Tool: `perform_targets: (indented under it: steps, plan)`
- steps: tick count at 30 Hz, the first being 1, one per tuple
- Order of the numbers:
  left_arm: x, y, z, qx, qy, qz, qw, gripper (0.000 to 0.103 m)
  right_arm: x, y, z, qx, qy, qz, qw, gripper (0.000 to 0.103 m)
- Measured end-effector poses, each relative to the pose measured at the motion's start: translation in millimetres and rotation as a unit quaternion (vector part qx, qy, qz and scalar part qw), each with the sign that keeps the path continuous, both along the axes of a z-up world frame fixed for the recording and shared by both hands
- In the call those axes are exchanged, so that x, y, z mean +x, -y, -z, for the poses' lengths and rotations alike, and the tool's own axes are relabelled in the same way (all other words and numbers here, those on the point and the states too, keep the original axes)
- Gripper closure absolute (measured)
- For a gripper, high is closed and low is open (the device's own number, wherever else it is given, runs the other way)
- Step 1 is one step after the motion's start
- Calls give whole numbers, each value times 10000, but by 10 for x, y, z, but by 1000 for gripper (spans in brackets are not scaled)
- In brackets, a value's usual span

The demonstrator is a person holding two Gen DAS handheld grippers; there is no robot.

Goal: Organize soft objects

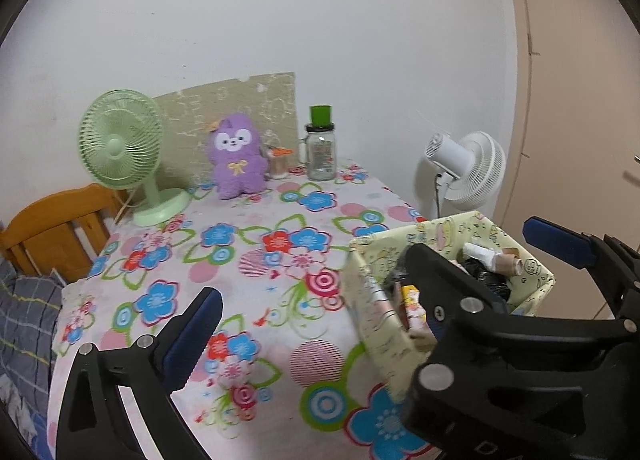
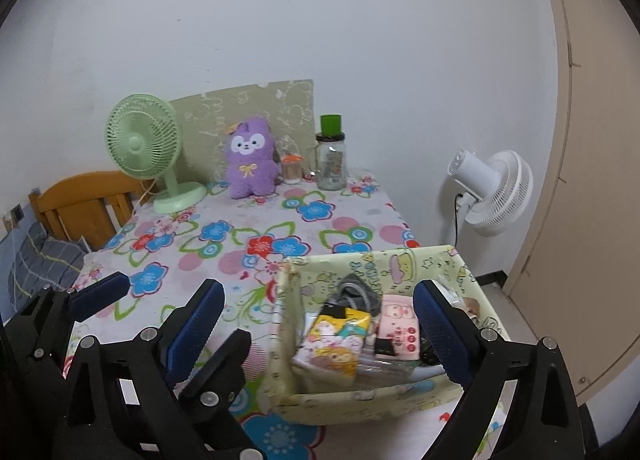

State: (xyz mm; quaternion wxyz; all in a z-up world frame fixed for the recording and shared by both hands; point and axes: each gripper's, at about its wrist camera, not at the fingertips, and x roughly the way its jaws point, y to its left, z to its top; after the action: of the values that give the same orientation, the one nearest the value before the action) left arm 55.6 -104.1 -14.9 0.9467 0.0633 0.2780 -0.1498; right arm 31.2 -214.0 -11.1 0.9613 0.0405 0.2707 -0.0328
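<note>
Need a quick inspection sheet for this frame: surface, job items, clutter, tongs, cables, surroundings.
Surface: table under floral tablecloth, middle bare.
Job's things: purple plush toy upright at the back; patterned storage box at the near right edge, holding packets.
Clutter: green desk fan, glass jar with green lid, small container beside the plush.
Grippers: left tongs open, one finger in front of the box; right tongs open, box contents seen between the fingers; neither holds anything.
Cables: black cord at white fan.
Surroundings: wooden headboard, plaid bedding, white wall.
</note>
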Motion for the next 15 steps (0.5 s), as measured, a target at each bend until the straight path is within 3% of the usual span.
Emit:
perform_targets:
  steps: [15]
  plan:
    - [-232,-732,-90,-197,224,-663,9974,0,-213,-504,-149,-9,204,-329,9992,4]
